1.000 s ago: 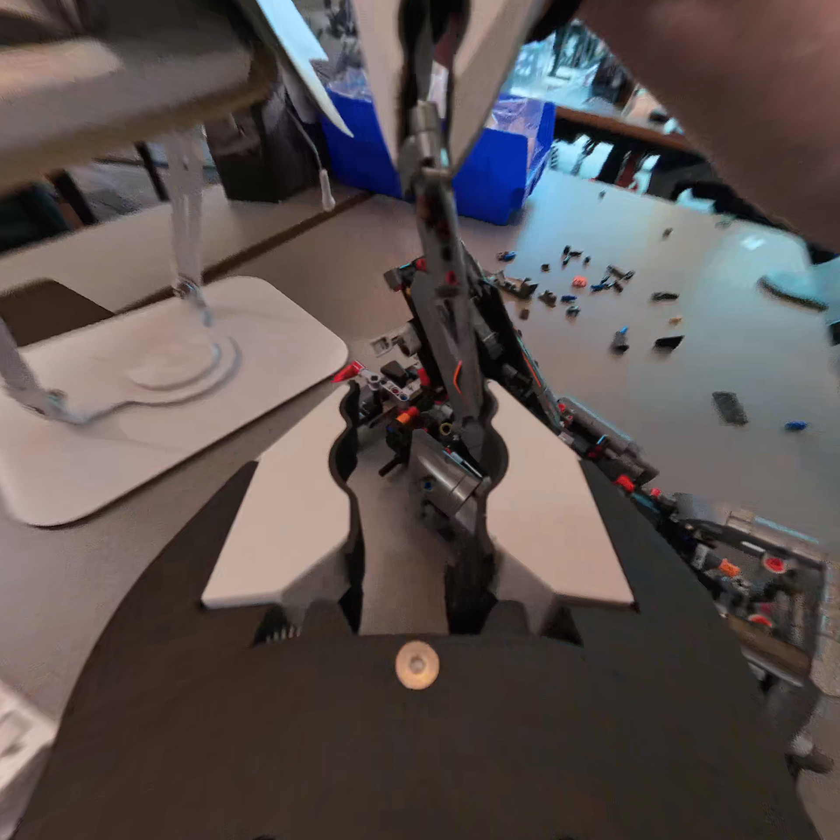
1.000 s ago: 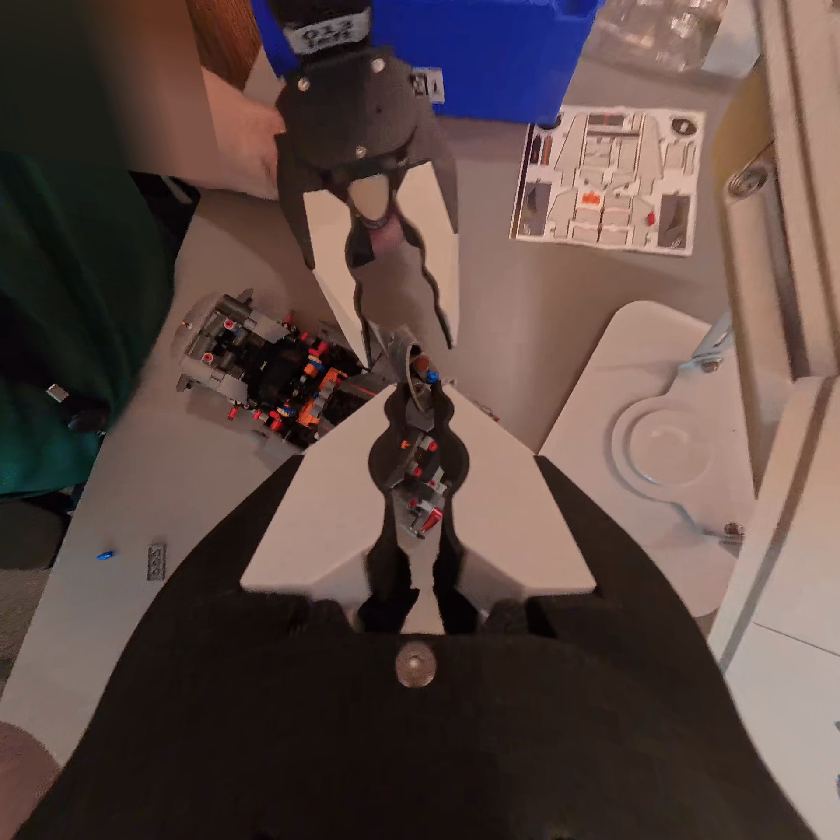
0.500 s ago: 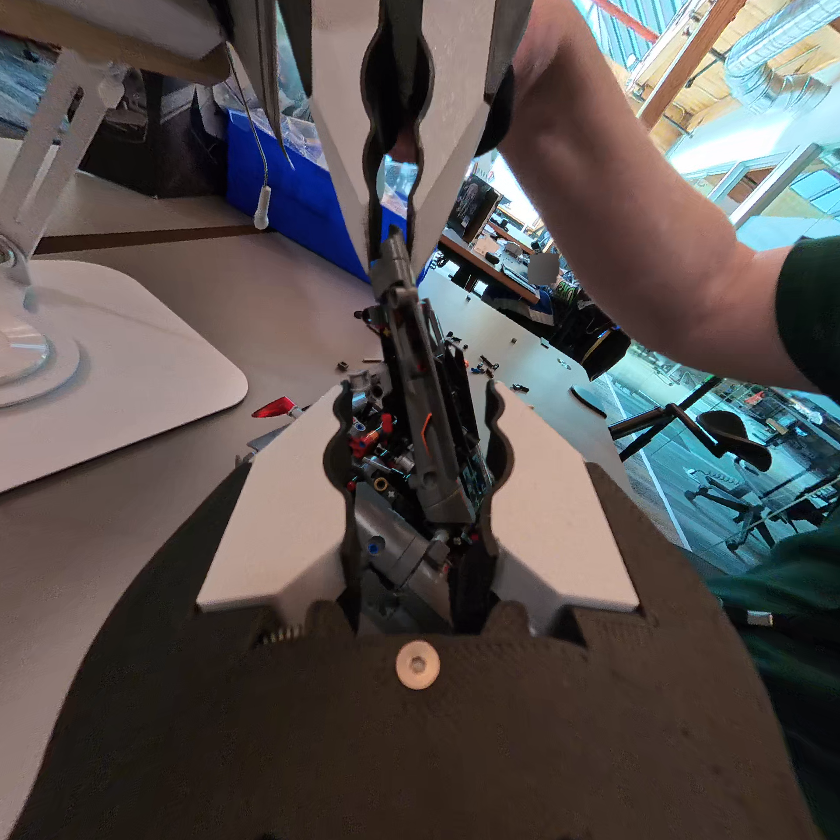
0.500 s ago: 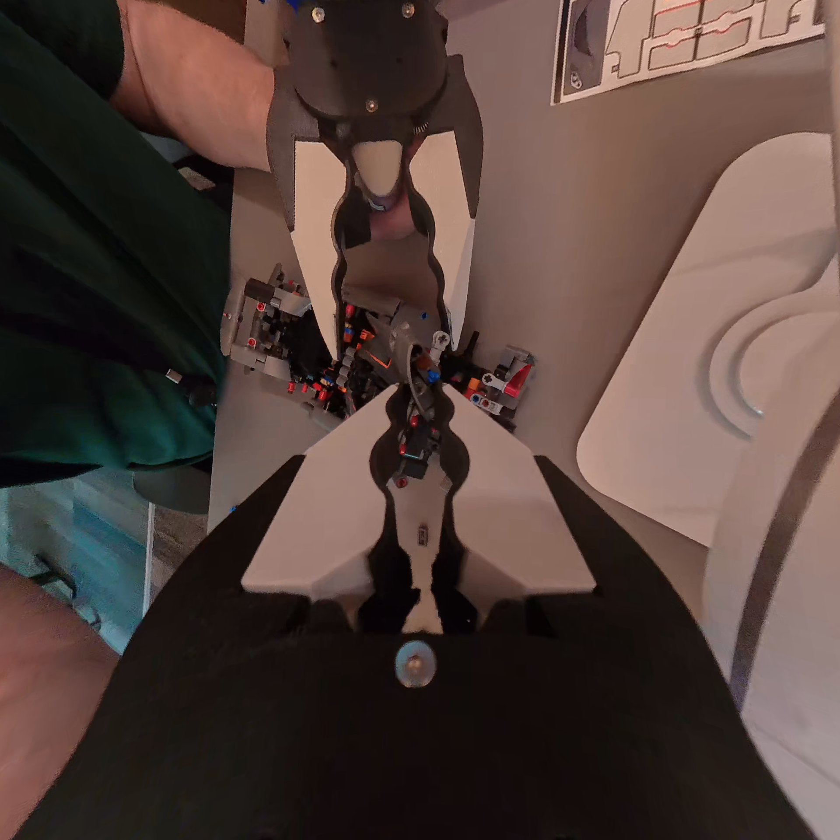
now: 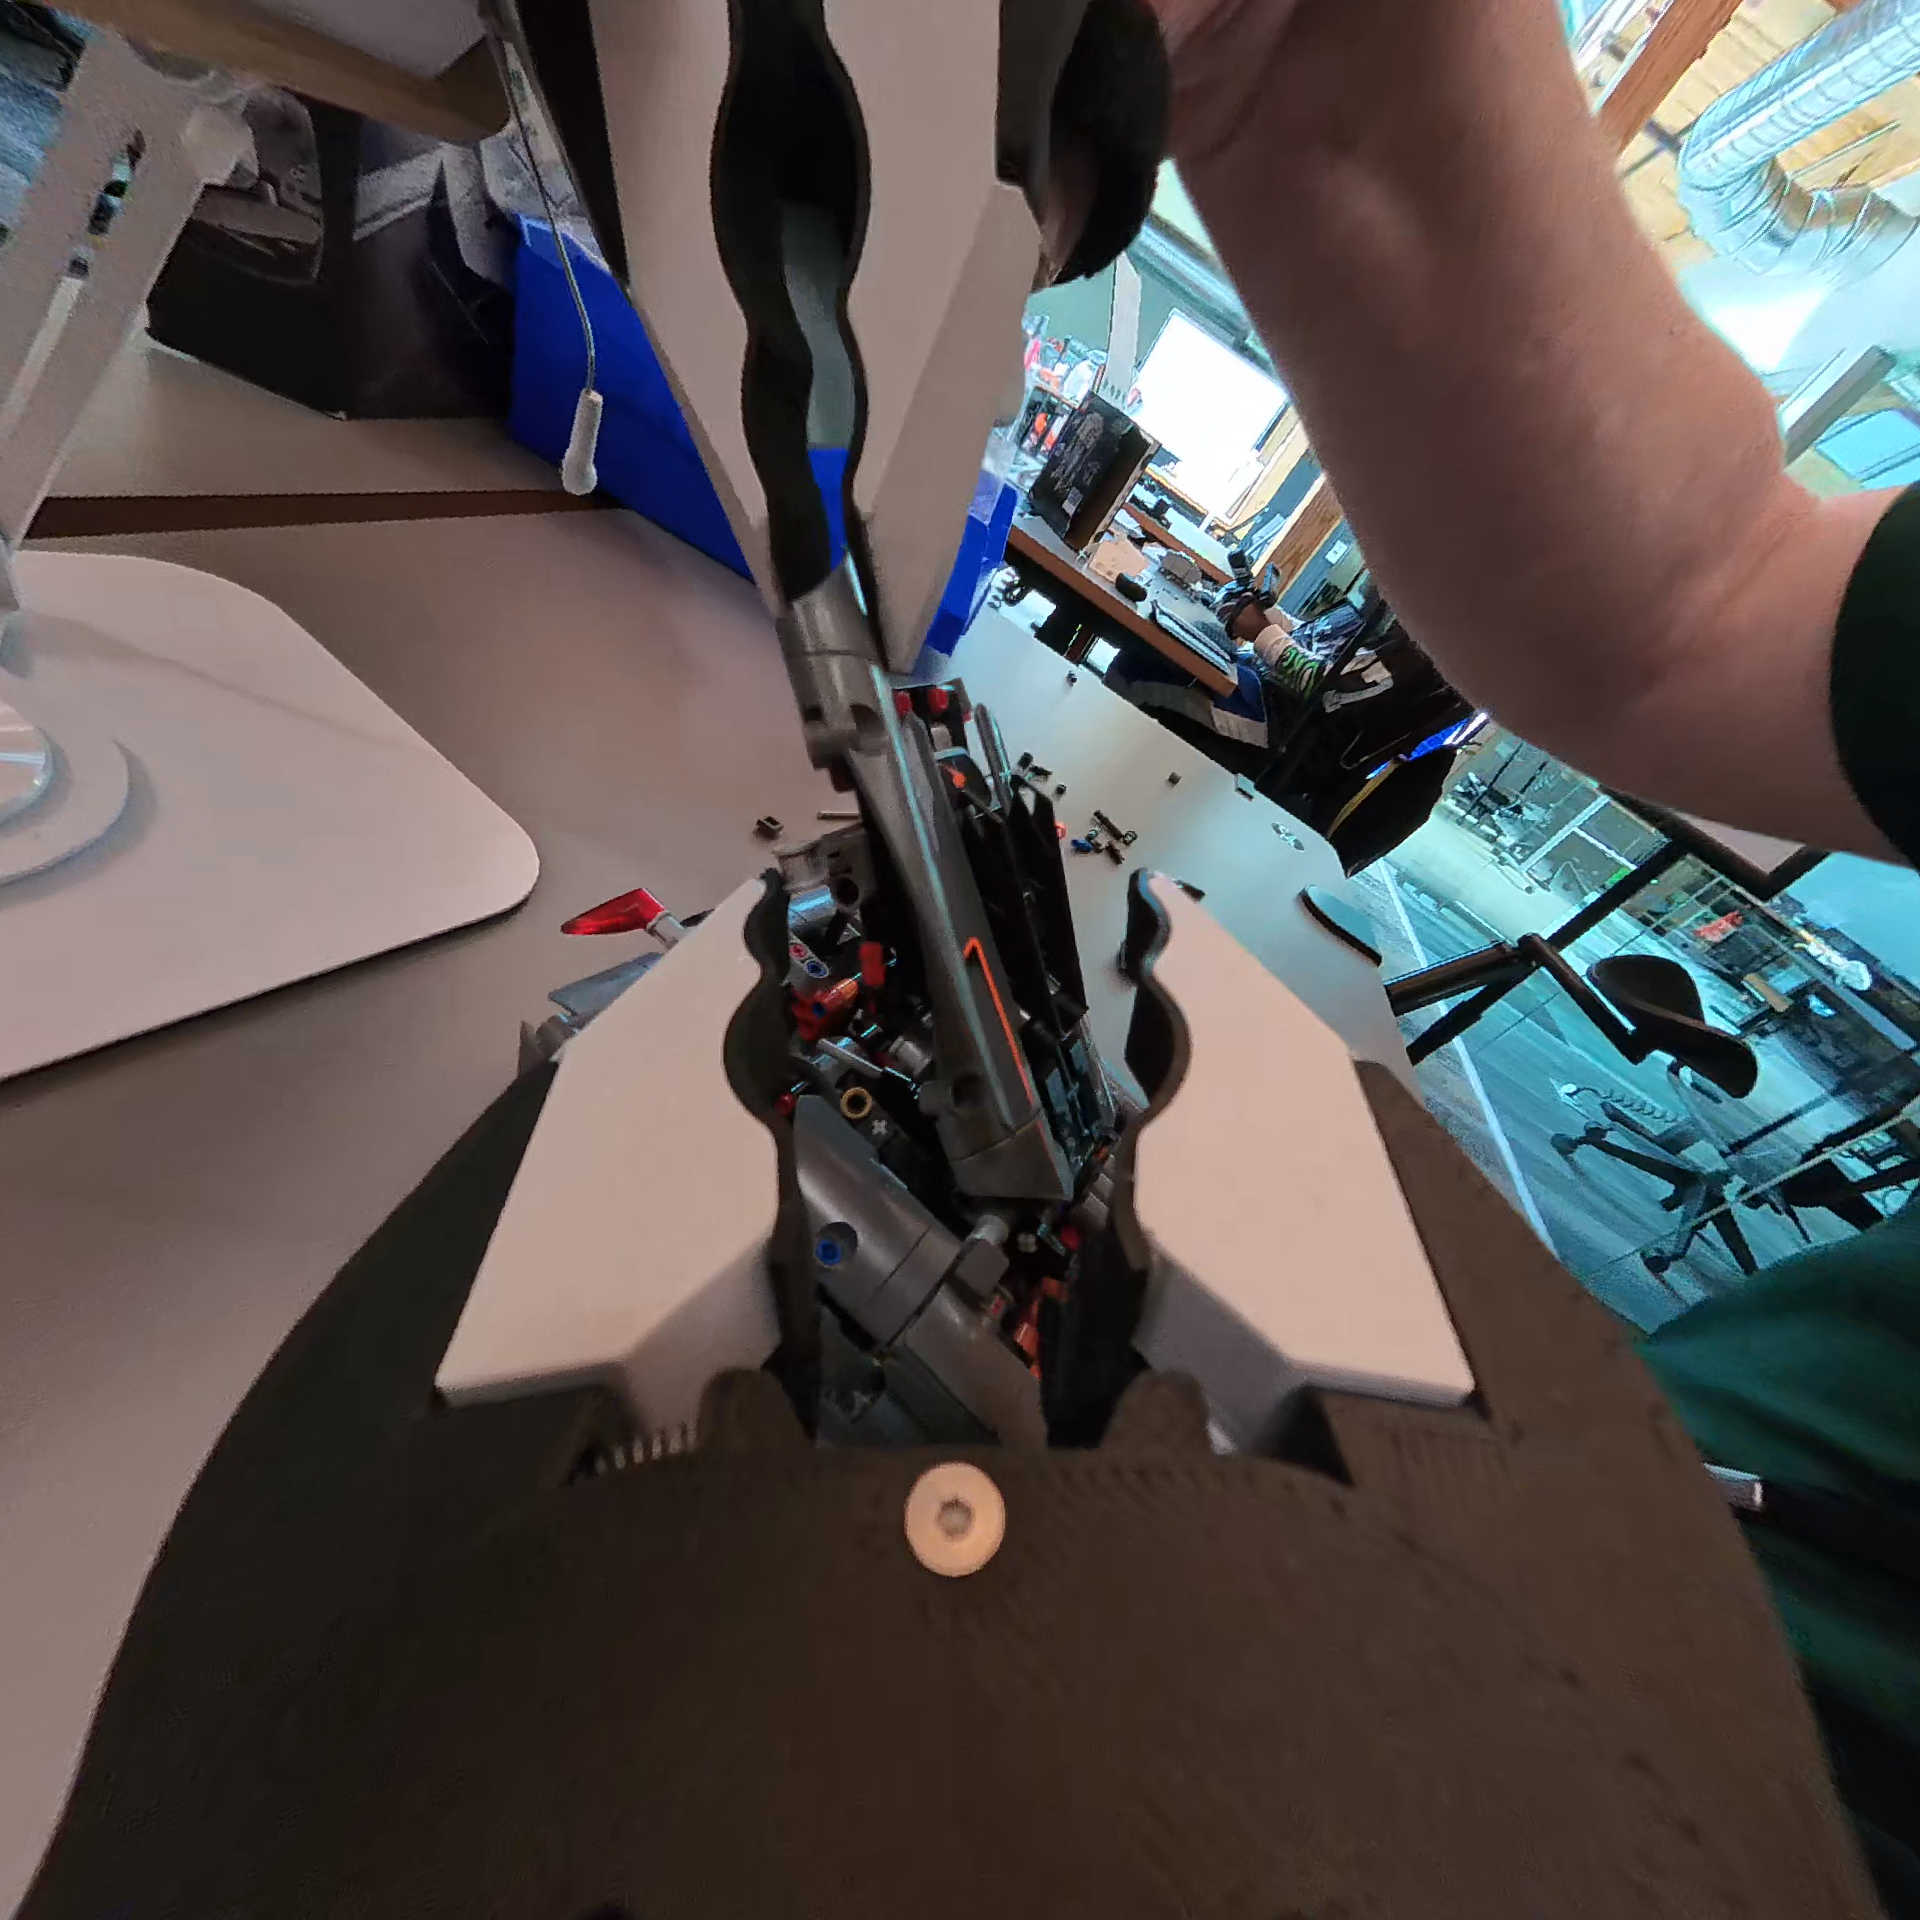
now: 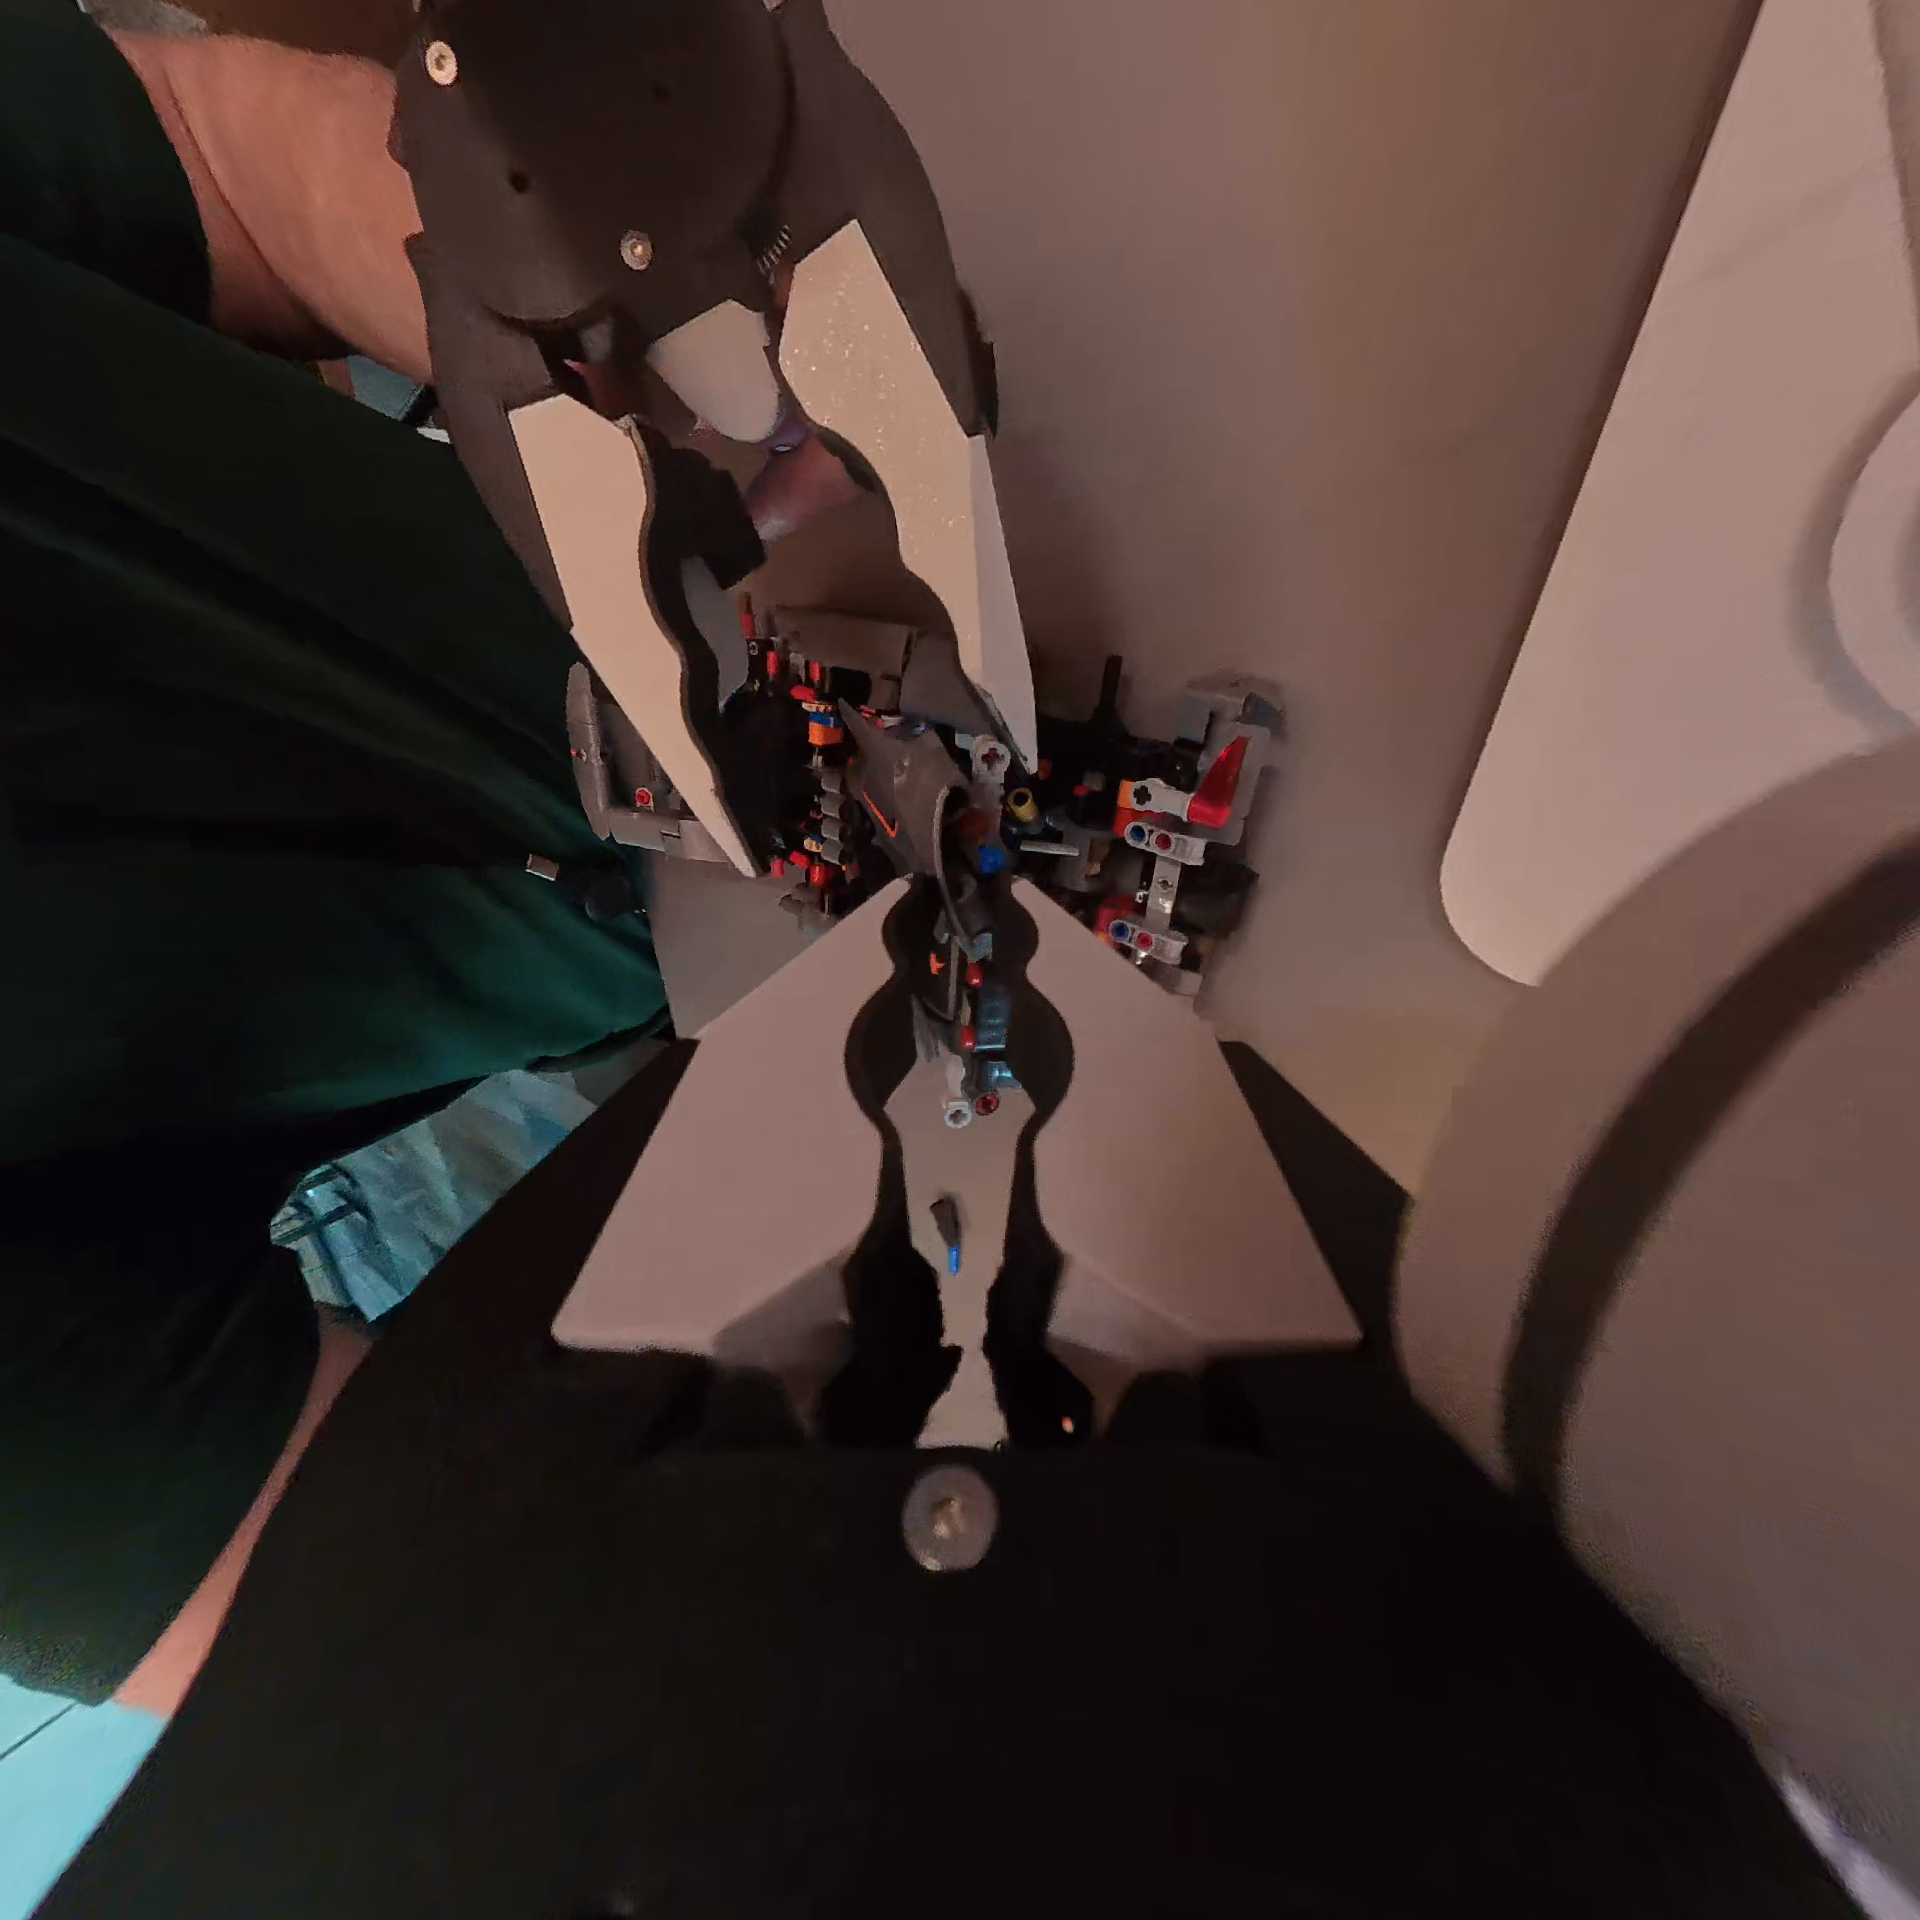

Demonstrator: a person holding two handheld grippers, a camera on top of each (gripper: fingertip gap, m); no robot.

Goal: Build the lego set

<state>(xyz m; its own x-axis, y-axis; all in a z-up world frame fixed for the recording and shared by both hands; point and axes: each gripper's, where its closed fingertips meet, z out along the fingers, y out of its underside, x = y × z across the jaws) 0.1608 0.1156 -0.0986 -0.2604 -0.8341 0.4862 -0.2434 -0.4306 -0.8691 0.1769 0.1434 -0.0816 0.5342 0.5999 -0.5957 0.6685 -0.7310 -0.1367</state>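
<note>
Left wrist view. The left gripper (image 5: 951, 904), two white wedge-shaped fingers with wavy black pads on a matt black textured body, stands wide apart around the dark grey brick-built vehicle model (image 5: 940, 1101). Whether its pads press the model's sides cannot be told; the lower part of the model is hidden behind the gripper body. The model is a dense cluster of grey beams, black panels, and red, blue and orange pins. A long grey curved panel piece (image 5: 914, 831) rises from it, tilted. The panel's upper end sits between the tips of the right gripper (image 5: 831, 582), which comes down from the top edge, clenched on it. A bare forearm (image 5: 1455, 416) and a green sleeve are cut off at the right. On the smooth grey worktop (image 5: 623, 644) lie small loose dark pieces (image 5: 1101, 831), too small to identify. The flat white rounded stand base (image 5: 208, 831) lies to the left, and the blue plastic bin (image 5: 623, 416) is partly hidden behind the right gripper.

Right wrist view. The right gripper (image 6: 961, 883) is closed on the grey panel piece (image 6: 914, 779), with only a thin gap between its pads. The left gripper (image 6: 862, 779) reaches in from above, straddling the model (image 6: 1143, 831), which rests on the worktop (image 6: 1299, 416). The right edge is blurred by a large pale rounded shape. No legible writing appears.
</note>
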